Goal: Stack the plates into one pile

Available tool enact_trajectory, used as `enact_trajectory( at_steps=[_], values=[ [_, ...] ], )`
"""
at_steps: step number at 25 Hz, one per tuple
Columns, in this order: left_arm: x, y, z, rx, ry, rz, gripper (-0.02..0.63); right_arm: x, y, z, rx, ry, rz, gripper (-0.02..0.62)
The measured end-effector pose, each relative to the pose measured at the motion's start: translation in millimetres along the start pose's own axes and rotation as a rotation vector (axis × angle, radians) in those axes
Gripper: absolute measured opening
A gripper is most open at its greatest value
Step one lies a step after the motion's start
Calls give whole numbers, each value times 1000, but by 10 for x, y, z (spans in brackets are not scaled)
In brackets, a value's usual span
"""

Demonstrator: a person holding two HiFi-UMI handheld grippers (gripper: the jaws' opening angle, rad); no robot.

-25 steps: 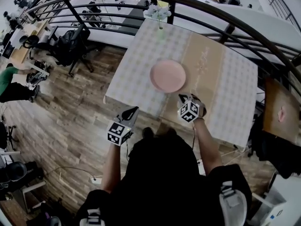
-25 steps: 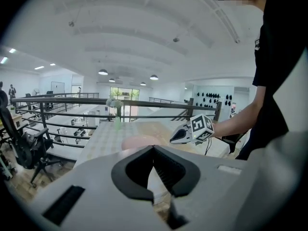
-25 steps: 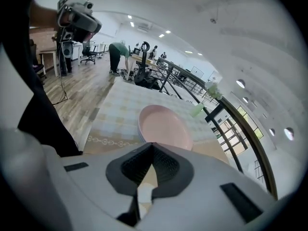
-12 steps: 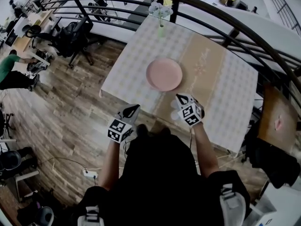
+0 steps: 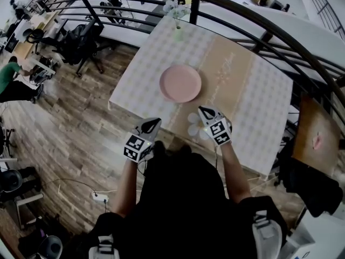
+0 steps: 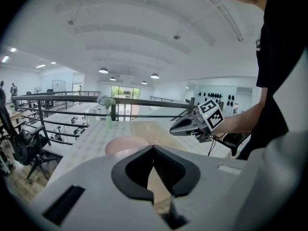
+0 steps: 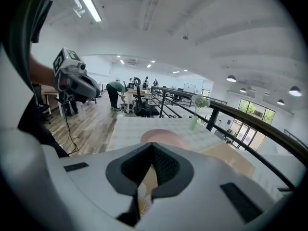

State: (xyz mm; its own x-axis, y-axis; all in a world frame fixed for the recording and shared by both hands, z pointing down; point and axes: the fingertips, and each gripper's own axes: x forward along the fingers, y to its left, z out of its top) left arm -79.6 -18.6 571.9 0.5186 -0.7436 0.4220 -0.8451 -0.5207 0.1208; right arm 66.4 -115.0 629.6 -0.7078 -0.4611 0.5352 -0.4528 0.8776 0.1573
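Note:
A pink plate [image 5: 180, 83] lies on the checked tablecloth [image 5: 145, 63], left of a tan runner; whether it is one plate or a pile I cannot tell. My left gripper [image 5: 152, 124] hangs off the table's near edge, over the floor, jaws shut and empty. My right gripper [image 5: 204, 111] is above the near edge over the runner, also shut with nothing in it. The left gripper view shows the plate [image 6: 126, 144] just beyond the closed tips [image 6: 153, 148], with the right gripper [image 6: 185, 125] to the right. In the right gripper view the plate [image 7: 161, 136] lies ahead of the closed tips [image 7: 153, 146].
A vase of white flowers [image 5: 177, 9] stands at the table's far edge against a black curved railing [image 5: 259, 15]. The tan runner [image 5: 226, 74] crosses the table. Wooden floor [image 5: 70, 123] lies left of it, with office chairs and desks further off.
Both grippers have come closer to the table's near edge. The right gripper has lifted and rolled, its tips now over the runner. The plate has not moved.

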Motion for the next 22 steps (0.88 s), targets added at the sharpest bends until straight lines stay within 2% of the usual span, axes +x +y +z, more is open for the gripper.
enact_trajectory(
  at_steps=[8, 22],
  values=[
    [126, -167, 7, -1, 5, 15, 0, -111, -81, 20, 15, -56, 39, -3],
    [252, -368, -21, -4, 19, 32, 2, -188, -140, -15, -1, -86, 102, -3]
  ],
)
